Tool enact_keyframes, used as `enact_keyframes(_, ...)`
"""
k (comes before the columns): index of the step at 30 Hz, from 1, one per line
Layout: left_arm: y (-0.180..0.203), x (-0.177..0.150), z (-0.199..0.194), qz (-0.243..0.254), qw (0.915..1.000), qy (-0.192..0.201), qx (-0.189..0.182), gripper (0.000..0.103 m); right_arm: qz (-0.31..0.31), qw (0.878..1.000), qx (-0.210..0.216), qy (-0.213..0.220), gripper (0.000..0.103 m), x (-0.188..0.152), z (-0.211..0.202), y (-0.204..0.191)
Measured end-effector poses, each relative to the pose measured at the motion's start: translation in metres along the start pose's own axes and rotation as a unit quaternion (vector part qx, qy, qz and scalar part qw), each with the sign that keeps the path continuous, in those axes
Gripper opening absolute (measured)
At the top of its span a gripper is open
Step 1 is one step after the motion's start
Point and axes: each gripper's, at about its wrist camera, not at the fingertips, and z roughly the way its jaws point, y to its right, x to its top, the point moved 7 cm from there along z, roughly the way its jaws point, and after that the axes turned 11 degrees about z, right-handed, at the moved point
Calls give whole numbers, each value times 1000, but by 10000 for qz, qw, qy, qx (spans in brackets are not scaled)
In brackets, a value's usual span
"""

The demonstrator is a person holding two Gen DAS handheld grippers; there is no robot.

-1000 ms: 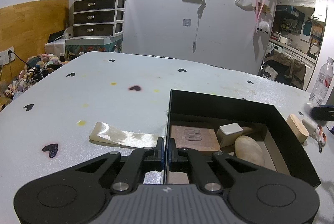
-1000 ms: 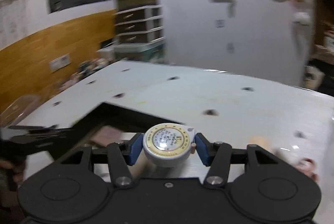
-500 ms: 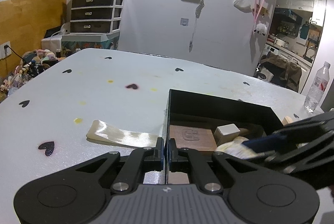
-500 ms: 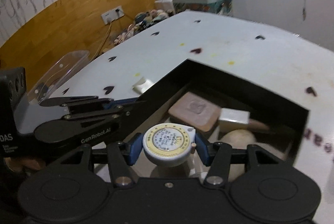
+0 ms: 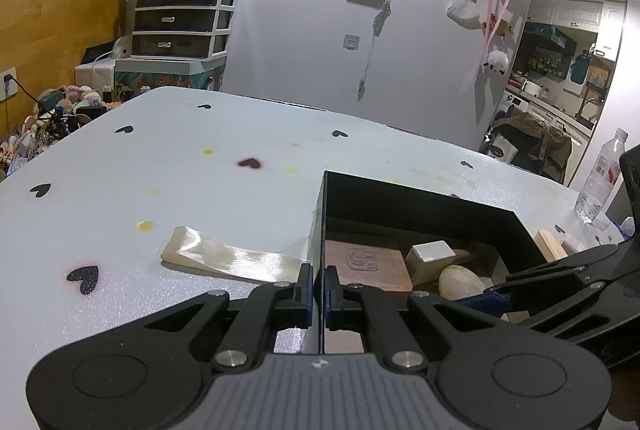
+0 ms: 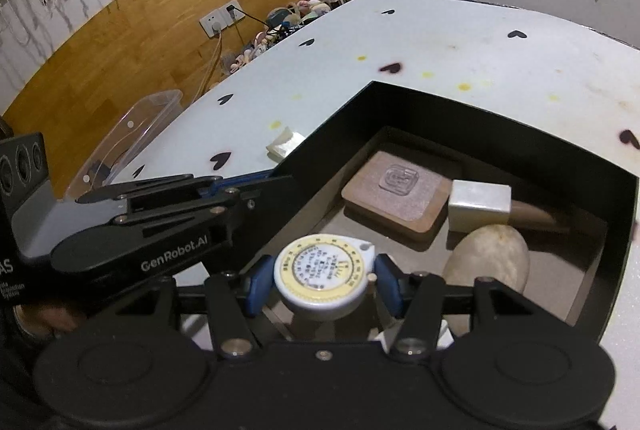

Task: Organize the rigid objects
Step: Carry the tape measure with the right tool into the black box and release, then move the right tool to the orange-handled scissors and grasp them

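My left gripper point(image 5: 319, 288) is clamped on the box point(image 6: 500, 117) wall's near edge. Bare floor lies between that wall and the brown block point(image 6: 396, 195). Since a second ago my right gripper point(image 6: 325, 284) has moved over the box, pinching the tape measure point(image 6: 325, 276) beside the stone point(image 6: 490, 256).

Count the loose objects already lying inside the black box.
4: brown embossed block at the back left, white cube beside it, wooden piece behind the cube, pale stone in front. Others may be hidden.
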Motion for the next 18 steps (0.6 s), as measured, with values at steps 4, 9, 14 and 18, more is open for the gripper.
enact_keyframes(4,0,0,0,-6,10000,0,-2,5,7,10000,-21,-5,64,0,-2,1)
enact_keyframes(9,1,0,0,14,10000,-5,14,5,6,10000,24,43,69,0,-9,2)
enact_keyframes(14,0,0,0,12,10000,-5,15,5,-76,9989,-94,464,69,8,-37,4)
enact_keyframes(18,0,0,0,17,10000,-6,22,5,-79,9936,-360,1068,75,16,-75,15)
